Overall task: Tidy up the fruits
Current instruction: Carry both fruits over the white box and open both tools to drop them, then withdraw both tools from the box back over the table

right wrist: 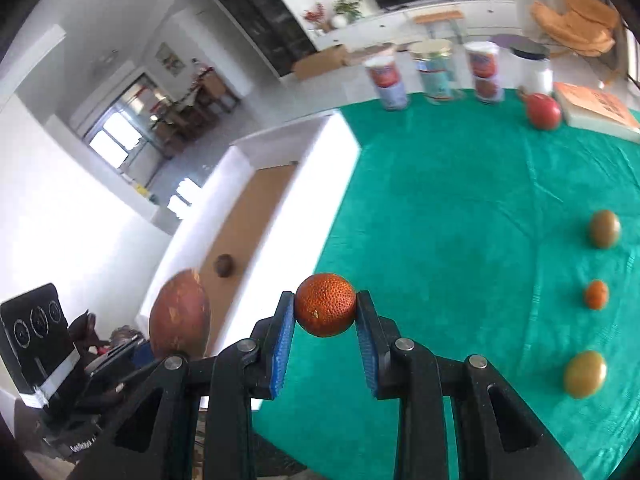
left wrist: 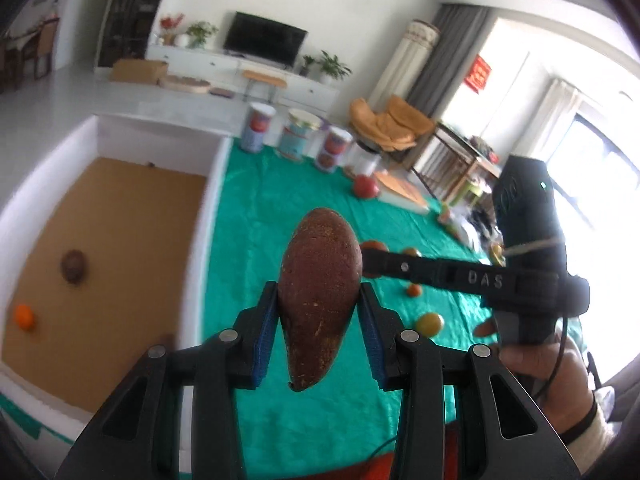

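Observation:
My left gripper (left wrist: 319, 312) is shut on a long brown-red fruit (left wrist: 318, 292) and holds it above the green cloth (left wrist: 280, 208), beside the white box (left wrist: 208, 216). That fruit also shows in the right wrist view (right wrist: 180, 314). My right gripper (right wrist: 325, 312) is shut on a small orange (right wrist: 326, 305) above the cloth (right wrist: 440, 220). Inside the box lie a brown round fruit (left wrist: 73, 266) and a small orange fruit (left wrist: 24, 317). The right gripper's body (left wrist: 524, 240) shows at the right of the left wrist view.
Loose on the cloth are a red fruit (right wrist: 543, 111), a green-brown fruit (right wrist: 605, 229), a small orange one (right wrist: 596, 294) and a yellow-green one (right wrist: 585, 374). Several cans (right wrist: 436, 76) and a book (right wrist: 596, 110) stand at the far edge.

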The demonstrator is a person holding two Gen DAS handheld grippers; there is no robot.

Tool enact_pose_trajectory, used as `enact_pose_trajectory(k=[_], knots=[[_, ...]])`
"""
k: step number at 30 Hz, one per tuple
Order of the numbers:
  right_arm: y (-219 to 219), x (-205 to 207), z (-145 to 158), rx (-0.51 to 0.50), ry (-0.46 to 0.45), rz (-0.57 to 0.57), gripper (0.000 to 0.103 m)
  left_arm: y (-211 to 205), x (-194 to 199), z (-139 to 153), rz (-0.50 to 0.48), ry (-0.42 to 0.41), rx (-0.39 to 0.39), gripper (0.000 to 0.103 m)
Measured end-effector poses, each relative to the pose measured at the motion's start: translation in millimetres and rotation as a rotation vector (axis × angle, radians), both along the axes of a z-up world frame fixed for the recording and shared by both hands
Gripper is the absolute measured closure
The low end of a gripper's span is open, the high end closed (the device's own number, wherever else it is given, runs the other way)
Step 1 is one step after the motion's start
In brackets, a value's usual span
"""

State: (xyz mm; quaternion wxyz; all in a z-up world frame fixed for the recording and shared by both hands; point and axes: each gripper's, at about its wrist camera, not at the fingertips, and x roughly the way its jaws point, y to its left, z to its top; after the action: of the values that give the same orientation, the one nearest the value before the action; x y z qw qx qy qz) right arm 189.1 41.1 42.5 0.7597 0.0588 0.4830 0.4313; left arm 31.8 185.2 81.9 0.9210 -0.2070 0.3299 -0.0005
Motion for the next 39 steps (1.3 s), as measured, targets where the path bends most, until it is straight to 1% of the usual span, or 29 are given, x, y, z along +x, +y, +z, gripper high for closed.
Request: enact_pose_trajectory(k=[2,3,5,7,9,11,13,15,16,17,18,19,20,21,22,24,26,27,29,32,34,36,37,39], knots=[[45,-18,-2,0.031,0.009,0.079,0.072,33,-12,3,0.106,0.009,0.052,0.063],[66,-27,-6,0.032,0.015,0.116,0.072,49,-15,-1,0.163,0.031,0.081,0.063],[105,-43,-16,0.011,0.021,0.178,0.072,79,-18,-17,0.261,0.092,0.112,0.063],[133,-57,-31,-0.014,0.030,0.217,0.072,104,-20,-41,0.337,0.167,0.129,0.063],[154,-67,-46,-0.049,0.041,0.241,0.072,121,-22,-64,0.386,0.228,0.133,0.063],[167,-73,-57,-0.080,0.040,0.251,0.072,131,-26,-81,0.412,0.272,0.129,0.063],[174,-75,-63,-0.103,0.036,0.254,0.072,134,-28,-94,0.420,0.298,0.136,0.063],[177,-75,-67,-0.115,0.030,0.248,0.071,134,-28,-100,0.422,0.314,0.150,0.063],[177,-74,-67,-0.109,0.029,0.246,0.068,134,-27,-102,0.422,0.322,0.156,0.062],[174,-73,-66,-0.098,0.030,0.242,0.063,132,-25,-103,0.425,0.324,0.162,0.062],[170,-73,-63,-0.083,0.022,0.229,0.046,131,-25,-101,0.432,0.316,0.175,0.057],[164,-70,-60,-0.067,0.003,0.209,0.032,129,-23,-98,0.432,0.302,0.184,0.045],[154,-69,-56,-0.053,-0.021,0.186,0.029,124,-22,-95,0.430,0.284,0.194,0.038],[141,-65,-52,-0.043,-0.043,0.166,0.029,119,-22,-89,0.431,0.260,0.207,0.026],[127,-61,-48,-0.036,-0.066,0.144,0.029,112,-20,-84,0.430,0.235,0.222,0.019],[94,-54,-43,-0.037,-0.128,0.084,0.029,94,-16,-76,0.403,0.190,0.239,0.015],[51,-49,-41,-0.059,-0.198,0.009,0.028,70,-9,-69,0.347,0.157,0.240,0.015],[27,-46,-40,-0.072,-0.225,-0.035,0.026,56,-5,-66,0.307,0.141,0.235,0.015],[-27,-42,-48,-0.113,-0.273,-0.136,0.025,22,5,-61,0.212,0.111,0.230,0.014],[-117,-44,-70,-0.221,-0.352,-0.336,0.024,-39,20,-61,0.039,0.087,0.228,0.009],[-176,-47,-92,-0.293,-0.358,-0.484,0.024,-80,31,-72,-0.075,0.103,0.225,0.008],[-228,-45,-112,-0.334,-0.311,-0.611,0.024,-115,43,-90,-0.169,0.133,0.224,0.008],[-254,-44,-119,-0.337,-0.282,-0.667,0.024,-131,49,-98,-0.199,0.141,0.239,0.008],[-289,-44,-131,-0.334,-0.243,-0.751,0.024,-154,66,-119,-0.222,0.160,0.291,0.008]])
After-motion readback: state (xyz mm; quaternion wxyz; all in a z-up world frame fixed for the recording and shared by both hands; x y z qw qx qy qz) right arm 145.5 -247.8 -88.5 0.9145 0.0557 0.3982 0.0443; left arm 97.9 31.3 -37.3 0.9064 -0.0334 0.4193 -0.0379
